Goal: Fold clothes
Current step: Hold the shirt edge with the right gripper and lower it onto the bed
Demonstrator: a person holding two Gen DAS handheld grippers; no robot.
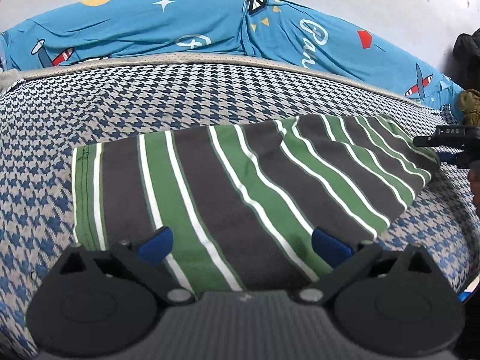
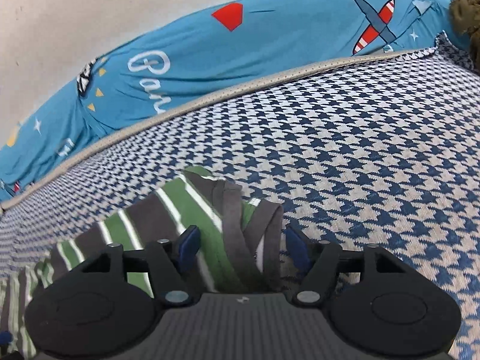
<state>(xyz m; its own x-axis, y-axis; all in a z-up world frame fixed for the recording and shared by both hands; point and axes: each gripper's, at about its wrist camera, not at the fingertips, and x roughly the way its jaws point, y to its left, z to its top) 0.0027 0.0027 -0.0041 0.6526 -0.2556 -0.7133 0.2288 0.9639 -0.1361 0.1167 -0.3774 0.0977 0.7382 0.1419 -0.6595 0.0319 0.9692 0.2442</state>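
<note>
Under the left gripper (image 1: 241, 244), its jaws released and wide, the striped shirt (image 1: 240, 186) lay folded flat on the checked bed (image 1: 210, 99), its long axis running left to right across the view. The right gripper (image 2: 240, 249) stood at the shirt's far right end, jaws released with the grey collar band (image 2: 237, 225) loose between them. The blue pillow (image 1: 150, 30) lay beyond.

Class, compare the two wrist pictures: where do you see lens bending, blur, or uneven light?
Left wrist view: the striped shirt is sharp, the mattress edge bows upward, and the corners go dark. Right wrist view: the same bowing; the shirt's collar end between the right gripper fingers looks slightly smeared; light is soft, without glare.
</note>
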